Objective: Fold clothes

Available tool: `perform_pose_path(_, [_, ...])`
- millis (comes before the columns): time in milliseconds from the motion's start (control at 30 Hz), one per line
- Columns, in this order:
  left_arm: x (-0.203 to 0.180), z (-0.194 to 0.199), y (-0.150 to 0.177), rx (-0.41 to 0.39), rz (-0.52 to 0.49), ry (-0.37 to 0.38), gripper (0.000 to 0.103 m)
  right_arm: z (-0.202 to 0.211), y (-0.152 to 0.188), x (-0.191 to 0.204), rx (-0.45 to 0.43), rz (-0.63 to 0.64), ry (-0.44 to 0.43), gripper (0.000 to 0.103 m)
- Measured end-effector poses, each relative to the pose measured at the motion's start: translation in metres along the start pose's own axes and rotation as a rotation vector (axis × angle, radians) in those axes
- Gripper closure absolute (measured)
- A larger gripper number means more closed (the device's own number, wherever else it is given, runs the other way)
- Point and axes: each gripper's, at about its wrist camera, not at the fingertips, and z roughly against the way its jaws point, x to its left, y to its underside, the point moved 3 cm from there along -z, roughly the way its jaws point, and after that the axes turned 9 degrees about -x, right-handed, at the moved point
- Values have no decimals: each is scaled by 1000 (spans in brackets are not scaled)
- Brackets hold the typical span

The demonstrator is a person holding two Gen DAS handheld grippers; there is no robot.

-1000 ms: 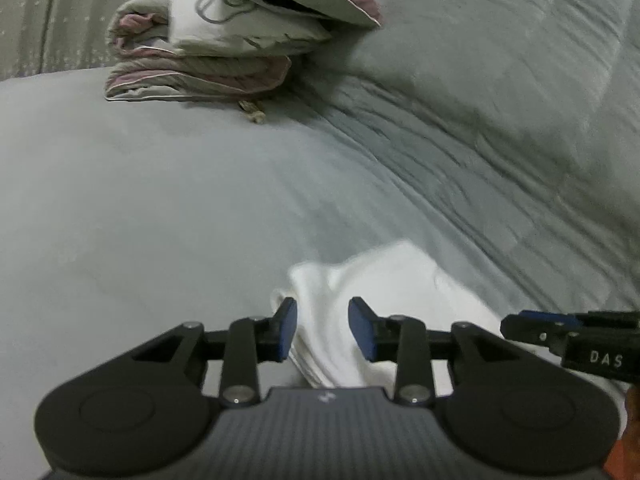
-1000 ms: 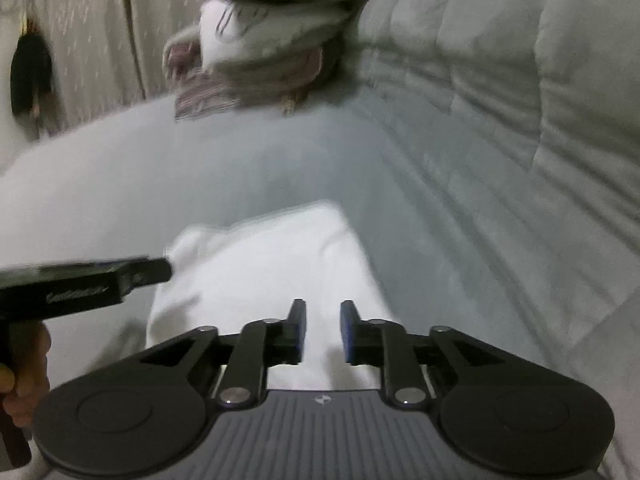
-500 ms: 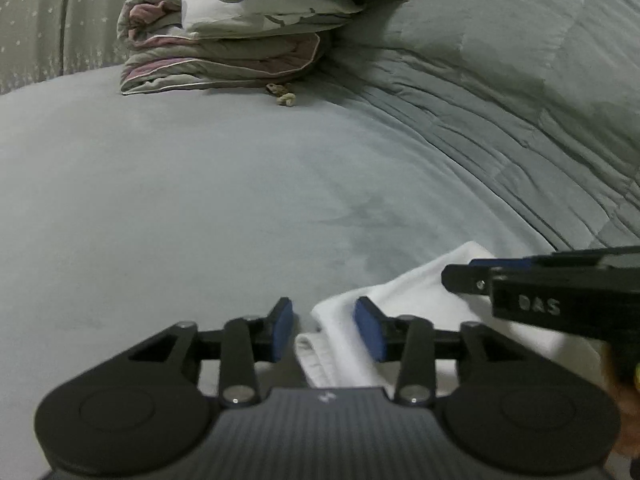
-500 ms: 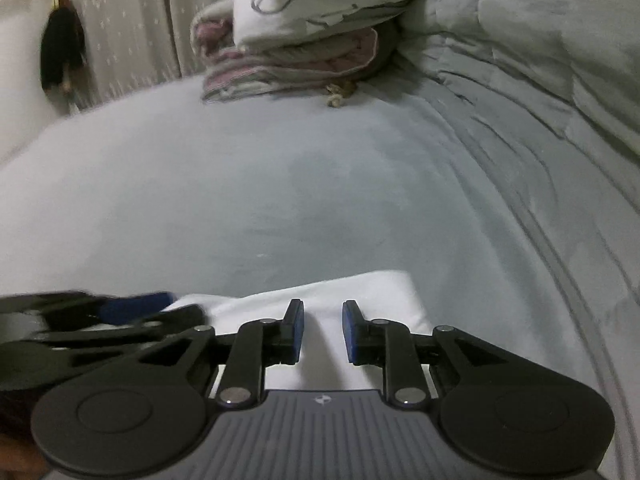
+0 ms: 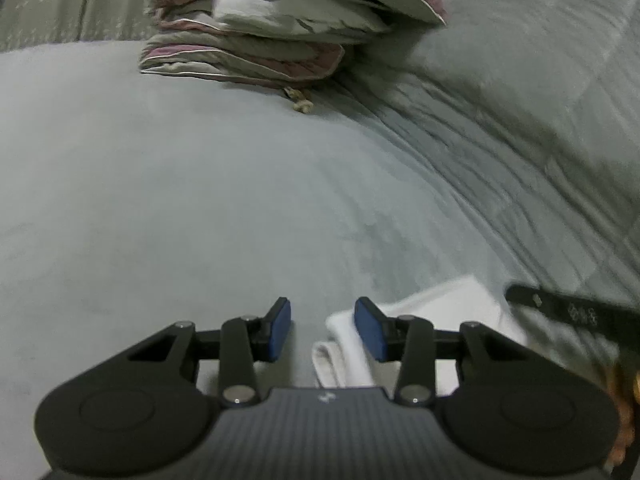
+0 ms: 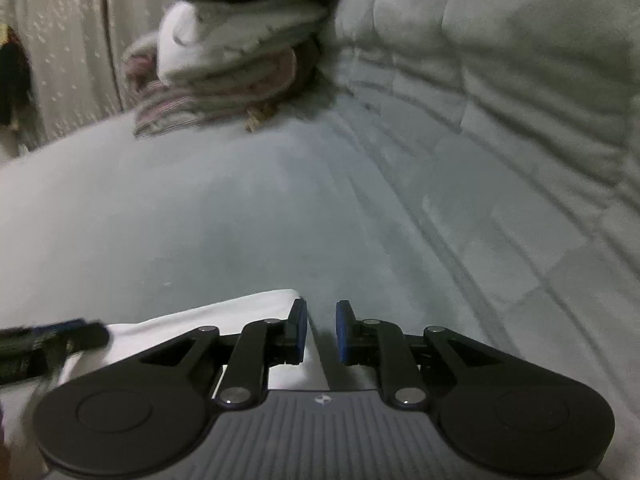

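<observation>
A folded white cloth (image 5: 440, 308) lies on the grey bedcover (image 5: 200, 200), low in both views. My left gripper (image 5: 323, 330) is open at the cloth's left end. The layered edge sits just inside its right pad, untouched by the left pad. In the right wrist view the white cloth (image 6: 224, 318) lies to the left of and under my right gripper (image 6: 320, 330). Those jaws are closing to a narrow gap with only bedcover and the cloth's far corner below them, nothing pinched. Each gripper shows in the other's view: right gripper (image 5: 568, 312), left gripper (image 6: 52, 340).
Folded pink-and-white quilts (image 5: 256, 44) with a pillow on top are stacked at the back of the bed. A small beige tassel (image 5: 300, 102) lies in front of them. A bunched quilted grey blanket (image 6: 520, 100) rises along the right. A hand (image 5: 626, 408) shows at the right edge.
Both grippers have drawn apart off the cloth: the left one to its left end, the right one past its right corner. The right jaws have narrowed.
</observation>
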Motion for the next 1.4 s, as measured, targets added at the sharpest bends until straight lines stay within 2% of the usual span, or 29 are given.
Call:
perform_pose_path(133, [-6,18,-7,-29,-28,22,65,27,5,2,23,12,-64,86])
perform_pose_path(267, [-37,47,14,-47,-131,172,65,38,19,13,102,93,-153,86])
perform_pose_path(333, [-51,54,31,-22,-192,206,65,38,25,13,124,110,-159,86])
perform_pose_path(433, [-57,45,54,39,-262,152,68,38,27,2,108,68,-156,88])
perform_pose_path(533, [-57,45,56,27,-294,135,67,39,27,-10,114,26,-104,88])
perform_pose_path(600, [-57,46,54,29,-304,121,67,39,29,-19,134,0,-68,81])
perform_pose_path(667, [-55,46,50,38,-287,132,67,45,29,-25,125,-64,-98,81])
perform_pose_path(800, [-49,39,31,36,-190,190,65,59,32,-36,116,-135,-119,69])
perform_pose_path(900, [-53,23,13,39,-112,237,65,67,41,-47,129,-206,-134,69])
perform_pose_path(1000, [-63,-2,4,73,-73,248,68,78,51,-56,115,-287,-167,70])
perform_pose_path(1067, [-75,-19,0,98,-59,275,69,79,57,-61,109,-333,-178,72])
perform_pose_path(1200, [-107,-50,1,148,-89,308,69,80,62,-64,96,-374,-179,84])
perform_pose_path(1233, [-112,-59,4,167,-94,295,71,80,62,-64,94,-378,-176,90])
perform_pose_path(1267, [-114,-69,7,192,-89,271,73,80,62,-64,92,-382,-174,91])
perform_pose_path(1300, [-115,-78,11,209,-79,250,79,80,63,-62,89,-381,-172,92])
perform_pose_path(1400, [-111,-87,16,199,-52,228,85,81,62,-56,75,-363,-161,94])
